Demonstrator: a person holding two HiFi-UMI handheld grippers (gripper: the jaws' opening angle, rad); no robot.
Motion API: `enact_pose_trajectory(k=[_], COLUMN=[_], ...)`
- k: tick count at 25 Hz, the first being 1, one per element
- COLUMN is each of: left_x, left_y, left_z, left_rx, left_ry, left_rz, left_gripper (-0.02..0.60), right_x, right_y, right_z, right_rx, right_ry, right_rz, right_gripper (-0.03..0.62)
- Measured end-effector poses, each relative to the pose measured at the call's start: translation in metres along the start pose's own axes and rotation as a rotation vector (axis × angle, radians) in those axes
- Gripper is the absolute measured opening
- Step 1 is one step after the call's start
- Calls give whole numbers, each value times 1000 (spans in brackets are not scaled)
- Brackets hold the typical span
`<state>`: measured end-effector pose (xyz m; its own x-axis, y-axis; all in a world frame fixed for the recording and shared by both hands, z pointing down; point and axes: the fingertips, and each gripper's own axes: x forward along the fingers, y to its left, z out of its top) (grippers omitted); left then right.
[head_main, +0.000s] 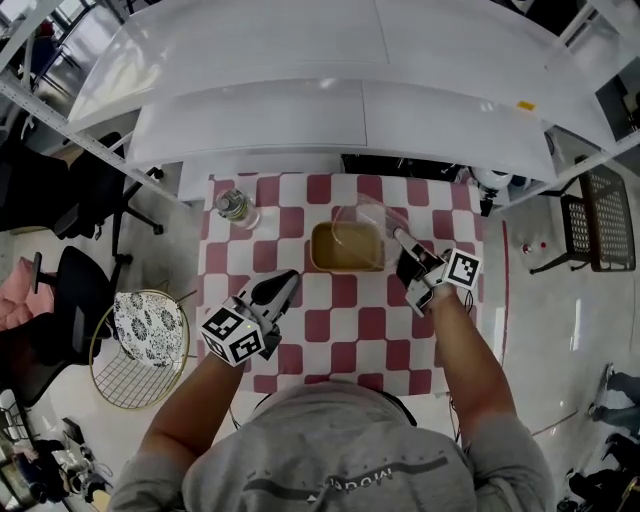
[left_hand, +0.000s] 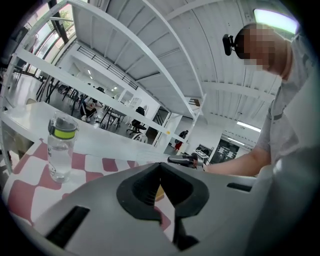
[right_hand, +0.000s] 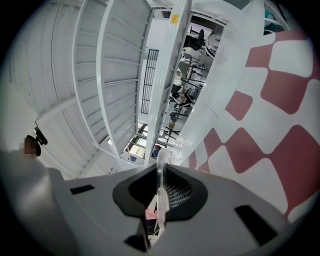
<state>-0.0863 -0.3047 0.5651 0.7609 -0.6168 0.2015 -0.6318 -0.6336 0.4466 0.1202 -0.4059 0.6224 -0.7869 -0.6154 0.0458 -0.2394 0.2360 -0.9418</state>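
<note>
Gripping: your right gripper pinches the clear lid, tilted at the container.
Hovering: your left gripper, jaws together, empty.

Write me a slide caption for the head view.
Right hand-held gripper holds a clear lid above a tan tub on a checked cloth; left hand-held gripper shut, bottle far left.

Container sitting centre-back on bench; bottle standing left of it, near back corner; lid tilting over container, in right tool; left tool hovering front-left.
</note>
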Motion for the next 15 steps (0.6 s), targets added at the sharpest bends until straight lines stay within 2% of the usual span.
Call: enact_pose_trajectory(k=[15], left_x=[-10], left_y=[-30], left_z=[90], left_rx=[118], left_ry=[-115], left_rz=[-27], left_gripper=[14], right_x=[16], right_y=[112], right_z=[55], right_rx=[-161], right_ry=[-47], right_rz=[105], right_gripper=[35])
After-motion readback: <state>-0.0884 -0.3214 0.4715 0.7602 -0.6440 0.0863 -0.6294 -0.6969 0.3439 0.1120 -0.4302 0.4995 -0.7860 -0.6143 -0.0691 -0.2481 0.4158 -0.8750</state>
